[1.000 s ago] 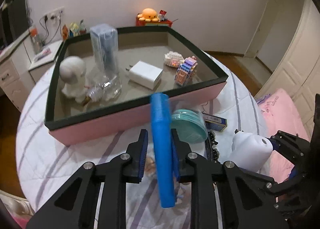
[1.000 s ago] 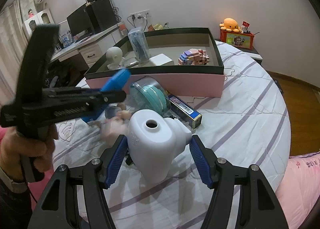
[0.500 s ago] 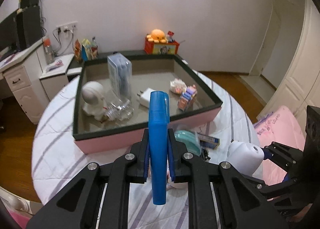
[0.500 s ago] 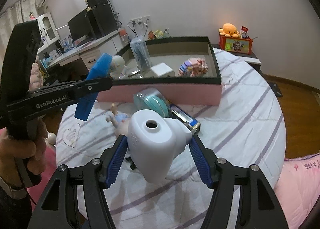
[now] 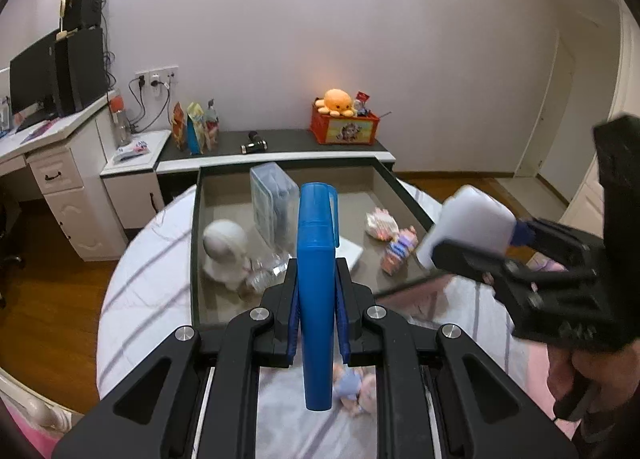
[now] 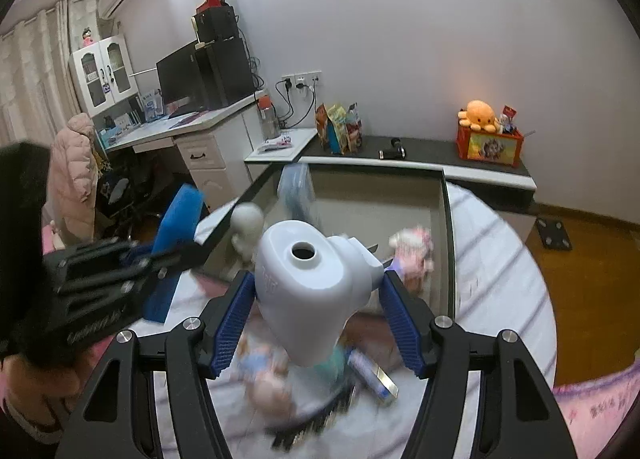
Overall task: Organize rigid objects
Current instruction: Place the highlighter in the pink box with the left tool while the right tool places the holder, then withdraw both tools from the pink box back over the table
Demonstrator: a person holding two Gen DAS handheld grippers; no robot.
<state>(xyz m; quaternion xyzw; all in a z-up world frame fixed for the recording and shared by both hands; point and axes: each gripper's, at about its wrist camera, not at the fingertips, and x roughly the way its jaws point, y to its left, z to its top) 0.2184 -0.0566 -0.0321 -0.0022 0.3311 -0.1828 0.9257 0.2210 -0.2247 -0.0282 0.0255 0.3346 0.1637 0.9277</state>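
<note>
A: Jaw status?
B: Left gripper (image 5: 316,291) clamps a blue flat case (image 5: 316,279), upright. Right gripper (image 6: 316,311) pads press a white plastic container (image 6: 312,291). Both are held above the box's (image 5: 195,243) near edge.
A: Obscured items?
B: Doll (image 6: 264,375) and small objects on the table (image 6: 500,299) are motion-blurred; the hand (image 5: 580,379) is cropped.

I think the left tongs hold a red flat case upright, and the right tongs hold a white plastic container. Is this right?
Not quite: the flat case in the left tongs is blue, not red, as the left wrist view shows. It is upright, and the right tongs do hold the white plastic container.
</note>
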